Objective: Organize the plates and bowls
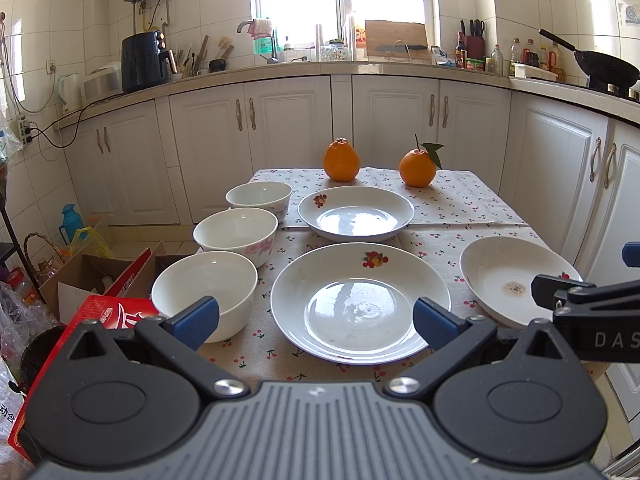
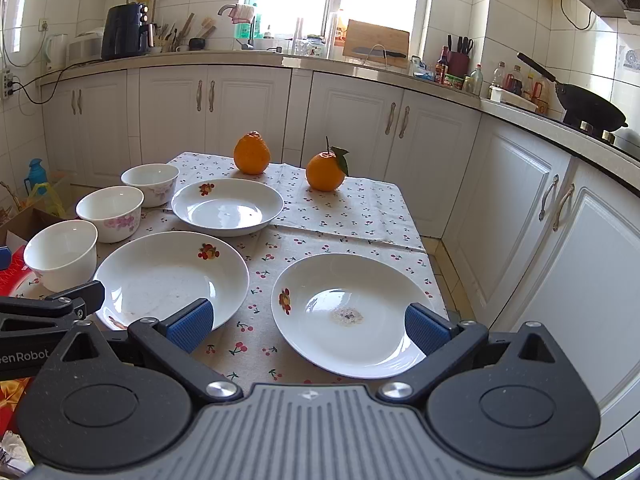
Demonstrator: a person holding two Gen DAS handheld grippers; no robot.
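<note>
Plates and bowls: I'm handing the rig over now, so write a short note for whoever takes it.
Left gripper: open, empty, hovering over the near middle plate.
Right gripper: open, empty, hovering over the right plate, which has a small stain in its well.
Far plate sits behind the middle one; three bowls stand in a row along the left edge of the table. Two oranges at the back.
Done: nothing stacked yet.
Left: probably stack the plates, nest the bowls.

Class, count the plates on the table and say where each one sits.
3. The far plate lies near the oranges, the middle plate beside the bowls, and the stained plate at the table's right edge. None seems hidden.
</note>
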